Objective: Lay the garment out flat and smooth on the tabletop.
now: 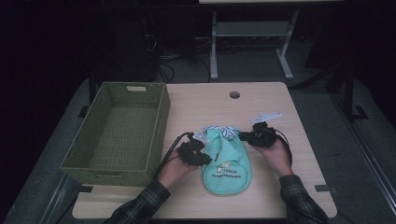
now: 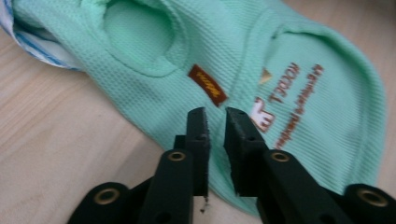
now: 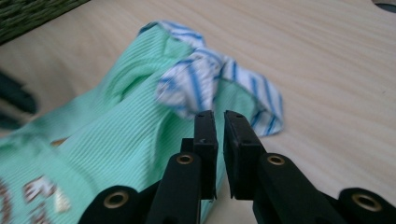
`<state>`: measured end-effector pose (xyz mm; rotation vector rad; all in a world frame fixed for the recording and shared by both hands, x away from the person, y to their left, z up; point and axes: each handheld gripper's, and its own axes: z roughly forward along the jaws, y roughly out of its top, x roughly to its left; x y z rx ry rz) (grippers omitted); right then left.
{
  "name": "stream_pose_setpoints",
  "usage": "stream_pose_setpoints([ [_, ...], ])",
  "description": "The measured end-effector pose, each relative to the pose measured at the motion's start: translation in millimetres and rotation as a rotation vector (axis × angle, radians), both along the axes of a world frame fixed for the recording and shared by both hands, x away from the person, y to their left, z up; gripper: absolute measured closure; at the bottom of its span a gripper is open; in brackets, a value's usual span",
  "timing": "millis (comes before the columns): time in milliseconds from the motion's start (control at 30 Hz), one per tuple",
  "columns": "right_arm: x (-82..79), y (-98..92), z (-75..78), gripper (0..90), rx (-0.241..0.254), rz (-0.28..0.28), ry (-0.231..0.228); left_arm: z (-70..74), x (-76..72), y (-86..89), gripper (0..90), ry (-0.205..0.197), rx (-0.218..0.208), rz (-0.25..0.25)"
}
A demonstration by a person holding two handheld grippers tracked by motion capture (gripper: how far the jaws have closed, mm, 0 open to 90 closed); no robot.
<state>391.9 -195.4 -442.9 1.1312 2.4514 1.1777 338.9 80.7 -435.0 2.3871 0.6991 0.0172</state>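
Both grippers (image 1: 196, 150) (image 1: 252, 136) hovered slightly parted, gripping nothing, flanking the mint garment (image 1: 227, 161) near the table's (image 1: 271, 107) front edge, seemingly just released.

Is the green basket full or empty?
Empty. The high view shows the basket with only its bare woven floor; the green shirt lies on the table beside it.

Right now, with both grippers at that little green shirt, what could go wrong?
Both the left gripper and right gripper show a narrow gap with nothing pinched, so the mint garment may stay on the table. Its striped collar lies bunched and could snag. The green basket stands close.
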Motion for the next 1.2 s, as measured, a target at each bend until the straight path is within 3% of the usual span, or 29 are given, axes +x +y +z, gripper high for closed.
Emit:
stream_pose_setpoints([
  [67, 10.8, 1.7, -2.6, 81.0, -0.007, -0.017, 0.014, 0.6, -7.7, -0.4, 66.9, -0.011, 0.013, -0.020],
  [200, 21.6, -0.1, -9.5, 77.8, 0.005, -0.034, 0.036, -0.7, -12.9, -1.7, 58.9, -0.019, 0.023, -0.030],
  [333, 27.3, 1.8, -14.1, 75.4, 0.010, -0.035, 0.048, -5.1, -14.6, -5.6, 58.3, -0.023, 0.045, -0.034],
  [533, 32.9, 7.4, -19.0, 74.5, 0.014, -0.034, 0.066, -12.4, -12.8, -10.5, 65.5, -0.033, 0.084, -0.040],
  [567, 34.3, 9.7, -21.5, 76.0, 0.005, -0.037, 0.072, -14.7, -11.5, -11.1, 71.9, -0.033, 0.100, -0.042],
  [633, 35.0, 10.5, -22.9, 77.7, 0.004, -0.038, 0.075, -15.4, -10.9, -11.1, 74.8, -0.036, 0.102, -0.041],
  [733, 35.7, 11.5, -25.4, 87.0, -0.003, -0.040, 0.074, -14.4, -9.1, -9.1, 86.1, -0.031, 0.102, -0.036],
  [900, 35.9, 10.9, -24.8, 89.1, -0.014, -0.045, 0.059, -10.3, -10.5, -5.8, 87.4, -0.036, 0.089, -0.026],
  [1200, 42.2, -2.9, -18.9, 89.4, -0.079, -0.075, 0.044, -6.5, -16.0, 0.1, 87.5, -0.042, 0.080, -0.014],
])
